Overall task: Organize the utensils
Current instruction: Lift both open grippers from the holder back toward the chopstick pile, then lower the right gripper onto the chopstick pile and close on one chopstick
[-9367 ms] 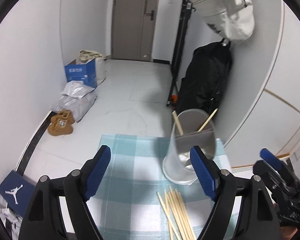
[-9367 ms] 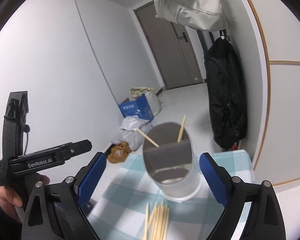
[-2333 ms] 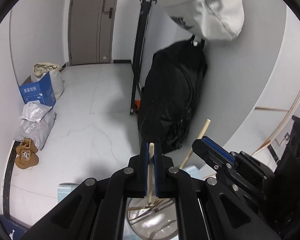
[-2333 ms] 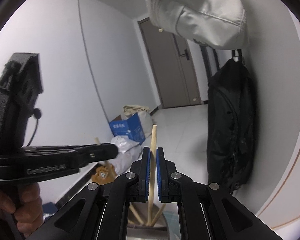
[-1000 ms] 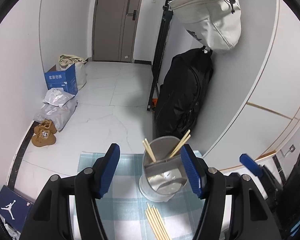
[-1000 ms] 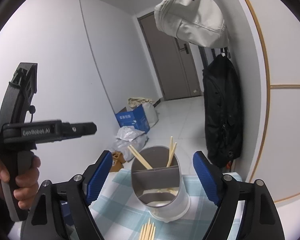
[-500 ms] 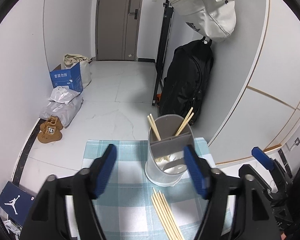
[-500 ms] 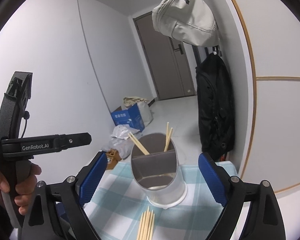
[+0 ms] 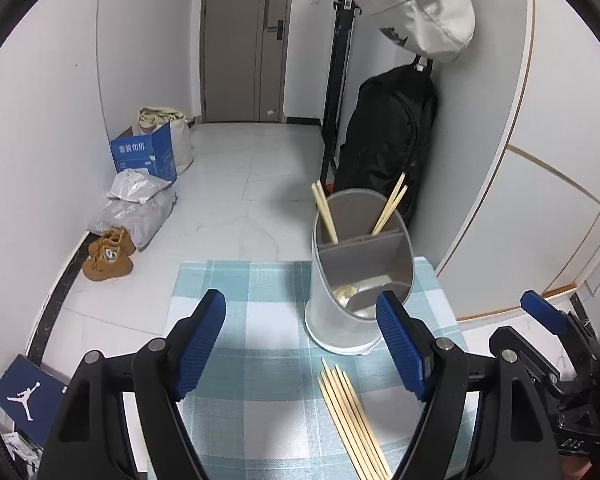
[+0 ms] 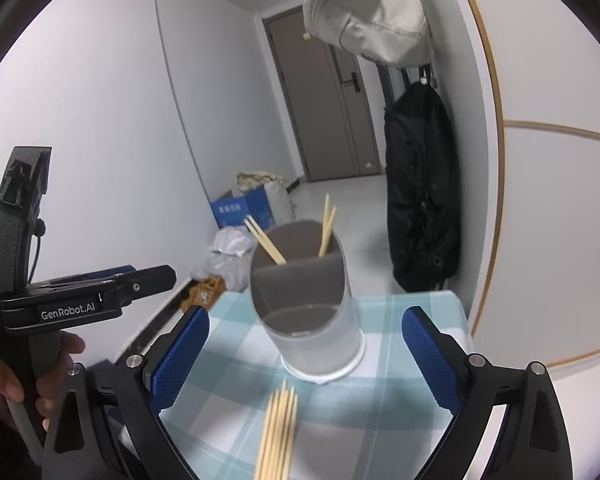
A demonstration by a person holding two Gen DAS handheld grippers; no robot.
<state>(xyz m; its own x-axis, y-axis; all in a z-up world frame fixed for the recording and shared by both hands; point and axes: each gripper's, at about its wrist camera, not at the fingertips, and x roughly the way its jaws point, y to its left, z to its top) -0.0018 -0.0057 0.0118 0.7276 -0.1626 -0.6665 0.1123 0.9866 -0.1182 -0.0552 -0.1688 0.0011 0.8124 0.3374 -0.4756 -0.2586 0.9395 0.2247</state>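
Both grippers have pulled back and down, jaws spread empty after dropping sticks. Ahead of the left gripper [image 9: 300,344] and right gripper [image 10: 306,354], the divided holder [image 9: 360,272] props four chopsticks [image 9: 326,212] upright; loose chopsticks [image 9: 354,416] lie just below, awaiting pickup.

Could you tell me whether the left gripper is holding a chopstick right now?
No, the left gripper is open and empty above the checked cloth.

Checked cloth [image 9: 260,400] carries utensil holder [image 9: 340,320], loose chopsticks [image 9: 352,412]
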